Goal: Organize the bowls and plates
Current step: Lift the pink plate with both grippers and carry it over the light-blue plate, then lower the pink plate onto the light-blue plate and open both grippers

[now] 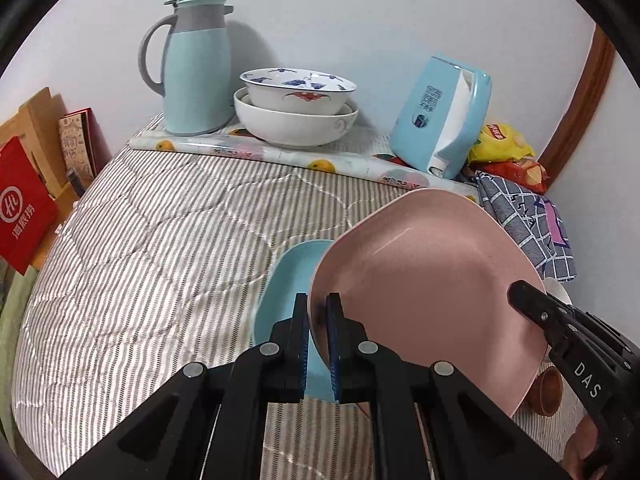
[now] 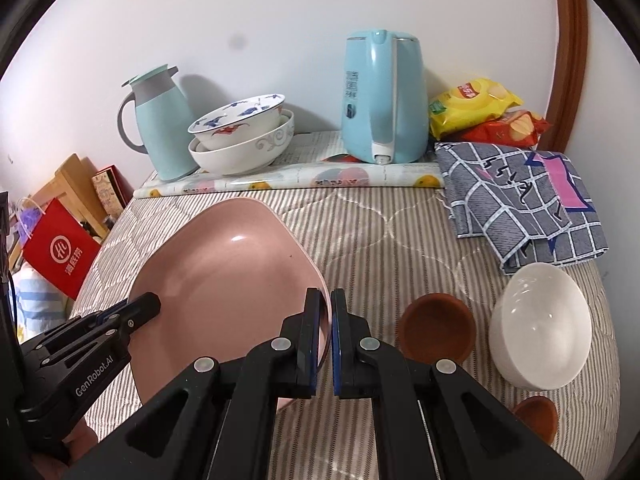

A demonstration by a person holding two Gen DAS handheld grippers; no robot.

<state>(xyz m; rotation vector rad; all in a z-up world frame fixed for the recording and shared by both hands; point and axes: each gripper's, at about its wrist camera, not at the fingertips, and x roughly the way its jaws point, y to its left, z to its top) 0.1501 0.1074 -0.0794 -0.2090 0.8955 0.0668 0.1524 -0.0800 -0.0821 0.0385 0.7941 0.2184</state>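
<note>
1. Above the striped quilt [image 2: 372,232], both grippers hold one pink plate [image 2: 224,276] tilted, pointing steeply down.
2. L gripper [image 1: 318,312]: jaws pinched on plate's left rim.
3. R gripper [image 2: 326,308]: jaws pinched on plate's right rim.
4. L view only: blue plate [image 1: 288,280] on quilt, under/behind pink plate.
5. R view only: white bowl [image 2: 540,324] & brown bowl [image 2: 436,328] side by side on quilt, right of R gripper.
6. Both views: stacked bowls [image 2: 244,136] at rear by thermos jug [image 2: 160,120].

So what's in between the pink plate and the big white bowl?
A small brown bowl sits on the striped cloth between the pink plate and the white bowl. The right wrist view shows it.
</note>
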